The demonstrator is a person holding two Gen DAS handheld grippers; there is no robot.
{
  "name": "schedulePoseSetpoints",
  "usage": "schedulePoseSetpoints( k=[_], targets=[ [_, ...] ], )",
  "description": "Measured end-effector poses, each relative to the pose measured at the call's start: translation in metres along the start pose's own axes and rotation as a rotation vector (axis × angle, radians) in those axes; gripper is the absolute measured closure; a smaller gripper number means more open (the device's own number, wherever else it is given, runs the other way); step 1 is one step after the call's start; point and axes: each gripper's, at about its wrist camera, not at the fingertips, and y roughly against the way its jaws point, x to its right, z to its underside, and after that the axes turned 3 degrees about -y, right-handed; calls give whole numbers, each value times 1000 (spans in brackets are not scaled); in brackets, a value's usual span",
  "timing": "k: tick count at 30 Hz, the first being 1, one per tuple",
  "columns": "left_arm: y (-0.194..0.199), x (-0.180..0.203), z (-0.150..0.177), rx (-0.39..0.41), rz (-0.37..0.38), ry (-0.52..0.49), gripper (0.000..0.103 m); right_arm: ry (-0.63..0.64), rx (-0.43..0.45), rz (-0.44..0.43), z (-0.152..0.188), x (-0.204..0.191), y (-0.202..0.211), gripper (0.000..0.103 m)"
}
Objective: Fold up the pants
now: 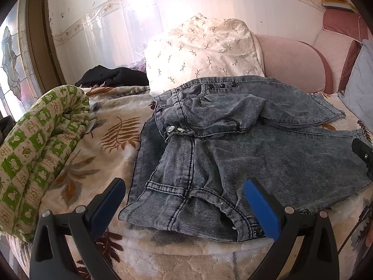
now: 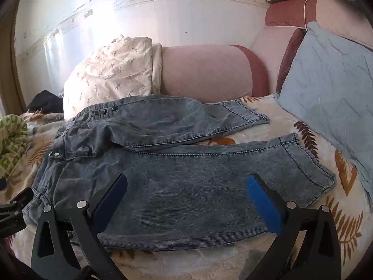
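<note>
A pair of grey-blue denim pants (image 2: 181,182) lies spread on a leaf-patterned blanket (image 2: 300,121) that covers the bed, waistband toward the left side and both legs running toward the right. The near leg lies flat along the bed's front edge; the far leg angles away toward the pink headboard (image 2: 205,72), its hem short of the pale blue pillow (image 2: 333,93).

The left gripper (image 1: 184,198) hovers with its jaws spread wide over the waistband end near the front edge, holding nothing. The right gripper (image 2: 186,193) is likewise spread wide above the middle of the near leg, empty; whether its fingertips (image 2: 261,198) touch the cloth is hard to tell.

A white floral pillow (image 1: 202,51) stands behind the waistband against the wall. A rolled green-and-cream quilt (image 1: 39,144) lies along the left edge of the bed, and a dark garment (image 1: 114,77) sits at the far left corner.
</note>
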Motion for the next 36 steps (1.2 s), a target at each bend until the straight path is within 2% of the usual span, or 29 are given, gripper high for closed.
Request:
schedulePoseSetpoints(
  k=[20,25,28,32,36],
  targets=[
    [3,-3,-2,10,5,10,0,-9,-18,12,2,1,-7,0],
    [-6,-14,-6,-9,11,11,0,8,-25,26,-1,5,-10,0],
    [-21,-33,-17,-36,12,64,0,15,-4,-1,-15,16,-10,0],
    [-41,-58,-30,-53,-25,137,0,-26,-23,-38,-43,37,-29,0],
    [-57,-69,-37,-31,-106,113,0,-57,-33,-19,-60,59,-49,0]
  ],
)
